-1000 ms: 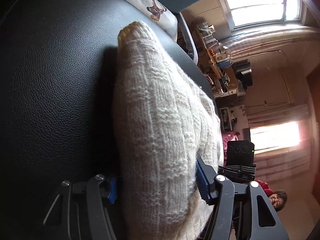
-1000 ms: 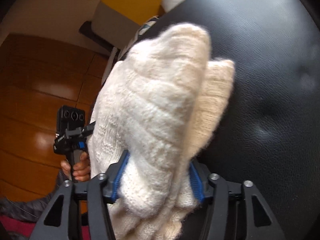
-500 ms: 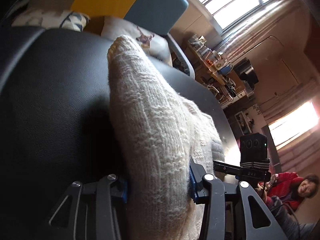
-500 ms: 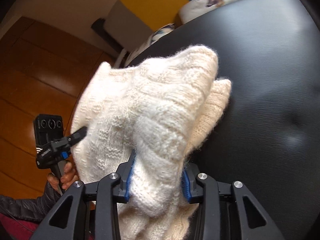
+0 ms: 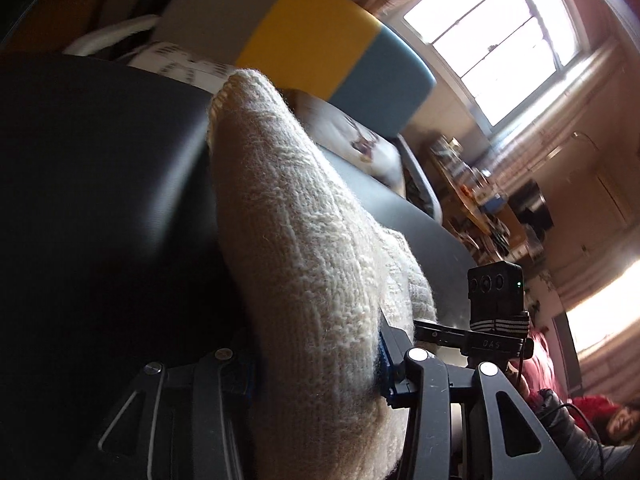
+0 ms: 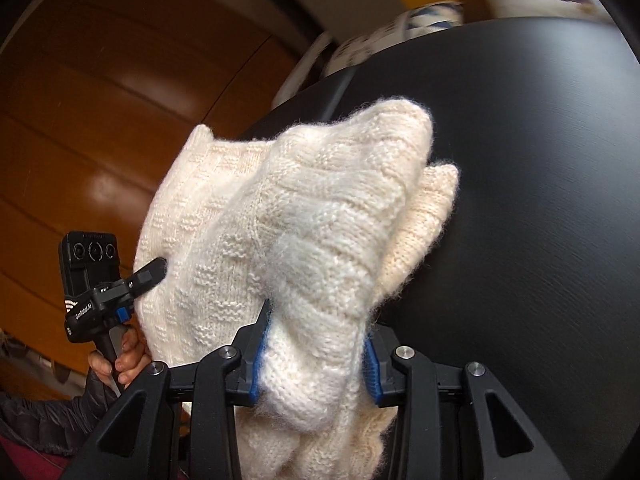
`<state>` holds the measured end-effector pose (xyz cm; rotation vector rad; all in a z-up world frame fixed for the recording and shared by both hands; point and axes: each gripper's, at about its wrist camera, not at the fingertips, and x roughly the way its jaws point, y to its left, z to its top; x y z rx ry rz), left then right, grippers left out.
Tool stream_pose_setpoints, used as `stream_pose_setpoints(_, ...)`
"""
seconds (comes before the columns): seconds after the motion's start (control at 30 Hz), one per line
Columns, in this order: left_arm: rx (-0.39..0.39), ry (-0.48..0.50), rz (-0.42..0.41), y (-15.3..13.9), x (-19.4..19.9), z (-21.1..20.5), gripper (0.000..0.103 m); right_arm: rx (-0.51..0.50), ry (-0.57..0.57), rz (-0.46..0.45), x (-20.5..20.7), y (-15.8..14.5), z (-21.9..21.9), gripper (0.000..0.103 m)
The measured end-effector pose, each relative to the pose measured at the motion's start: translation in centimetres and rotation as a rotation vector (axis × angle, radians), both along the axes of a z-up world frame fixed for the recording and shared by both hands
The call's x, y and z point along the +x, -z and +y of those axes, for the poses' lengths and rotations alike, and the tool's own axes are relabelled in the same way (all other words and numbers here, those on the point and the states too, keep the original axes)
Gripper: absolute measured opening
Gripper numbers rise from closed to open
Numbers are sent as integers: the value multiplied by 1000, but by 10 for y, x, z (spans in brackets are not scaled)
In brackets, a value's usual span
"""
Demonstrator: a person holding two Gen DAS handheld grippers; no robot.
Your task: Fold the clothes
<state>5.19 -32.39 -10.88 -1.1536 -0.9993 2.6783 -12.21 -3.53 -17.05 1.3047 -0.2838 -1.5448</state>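
Gripping the cream knitted sweater [image 5: 304,264], the left claw [image 5: 316,368] and right claw [image 6: 316,354] have lifted its bunched edge higher above the black surface [image 6: 520,200], probably carrying a fold over.

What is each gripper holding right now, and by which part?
Both hold the cream sweater. The left gripper and the right gripper each clamp a bunched fold of the knit; which part of the garment cannot be told.
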Motion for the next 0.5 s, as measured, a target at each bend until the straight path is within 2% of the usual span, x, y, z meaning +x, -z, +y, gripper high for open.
stream_pose_setpoints(0.17, -28, -137, 4, -2, 37, -50, 44, 6, -127, 18, -1, -5, -90, 37)
stream_pose_setpoints(0.37, -14, -333, -12, 8, 93, -119, 44, 35, -275, 59, 8, -14, -199, 37)
stream_pose_setpoints(0.5, 6, -460, -38, 18, 129, -160, 45, 101, -356, 110, 14, -15, -263, 37)
